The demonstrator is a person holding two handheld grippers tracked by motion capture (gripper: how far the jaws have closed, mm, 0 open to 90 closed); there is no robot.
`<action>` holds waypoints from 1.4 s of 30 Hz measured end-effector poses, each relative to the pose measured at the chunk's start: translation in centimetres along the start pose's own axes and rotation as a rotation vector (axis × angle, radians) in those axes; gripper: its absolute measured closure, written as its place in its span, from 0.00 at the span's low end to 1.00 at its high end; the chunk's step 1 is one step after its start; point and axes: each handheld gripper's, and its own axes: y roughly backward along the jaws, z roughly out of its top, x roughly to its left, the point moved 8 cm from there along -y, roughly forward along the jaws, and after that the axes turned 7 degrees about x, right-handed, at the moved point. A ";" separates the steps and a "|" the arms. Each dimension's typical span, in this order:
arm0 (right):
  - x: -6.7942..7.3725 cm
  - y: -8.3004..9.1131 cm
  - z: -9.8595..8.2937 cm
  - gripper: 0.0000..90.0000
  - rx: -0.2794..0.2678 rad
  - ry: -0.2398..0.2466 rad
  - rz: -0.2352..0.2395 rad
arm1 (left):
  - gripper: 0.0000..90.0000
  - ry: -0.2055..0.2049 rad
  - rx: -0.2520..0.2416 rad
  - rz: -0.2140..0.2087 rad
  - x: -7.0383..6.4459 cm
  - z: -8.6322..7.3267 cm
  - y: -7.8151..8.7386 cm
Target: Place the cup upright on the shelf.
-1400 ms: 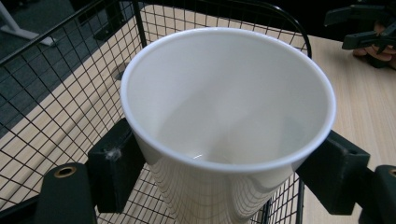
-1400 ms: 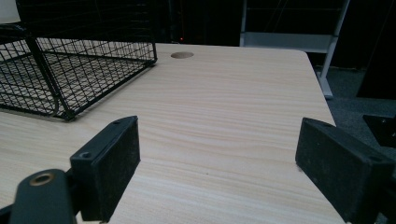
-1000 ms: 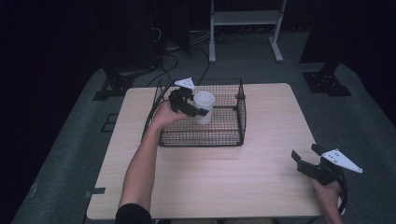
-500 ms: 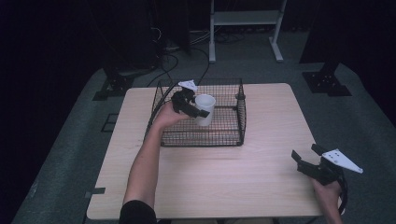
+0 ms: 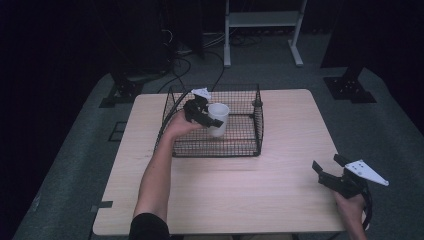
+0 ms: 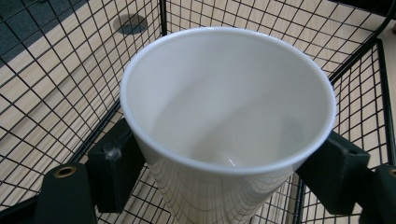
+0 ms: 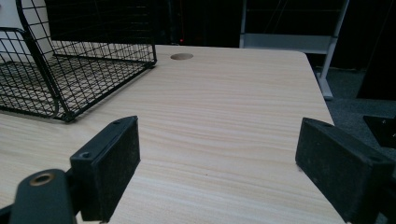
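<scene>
From the high view, the left forearm crosses the surface (image 5: 230, 200) from the near edge and reaches over the near-left corner of the wire basket (image 5: 250, 145). The left tongs (image 5: 202, 114) are partly masked by the hand and the white plate on top, so their jaws are hard to make out from above. In the left gripper view they are plain: the two black pads (image 6: 114, 168) press against opposite sides of a white cup (image 6: 224, 116), gripping it below its rim. The cup stands upright with its mouth open toward the camera; its base is cut off by the bottom of that view, so whether it rests on the basket floor or hangs above it cannot be told. It looks empty as far as the inside shows. From above, the cup (image 5: 218, 119) sits inside the basket, near the left-middle, with wire walls on all sides and open mesh floor to its right.

The basket stands on the far half of the surface, its back edge close to the far edge. The near half of the surface lies bare, giving wide room between the basket and the right hand.

At the near right corner, the right tongs (image 5: 331, 170) are spread wide, holding nothing, at the surface's right edge. In the right gripper view the pads (image 7: 109, 163) stand well apart over bare wood, with the basket's corner (image 7: 65, 93) off to the left; part of the hand is cut off by the bottom of the high view.
</scene>
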 end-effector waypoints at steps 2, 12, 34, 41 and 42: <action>0.0 0.0 0.0 0.14 0.000 0.000 0.000 | 0.24 -0.004 0.006 0.001 0.0 -0.1 -0.1; 0.0 0.1 0.0 0.14 -0.001 -0.001 0.000 | 0.24 0.009 0.031 -0.015 0.2 -0.5 -1.1; 0.0 0.1 0.0 0.15 -0.004 0.001 0.003 | 0.24 0.016 0.065 -0.019 0.6 -1.3 -2.3; 0.0 0.1 0.0 0.14 -0.005 0.003 0.003 | 0.24 0.017 0.063 -0.012 0.6 -1.4 -2.3; 0.0 0.1 0.0 0.14 -0.004 0.002 0.003 | 0.24 0.016 0.064 -0.012 0.6 -1.4 -2.3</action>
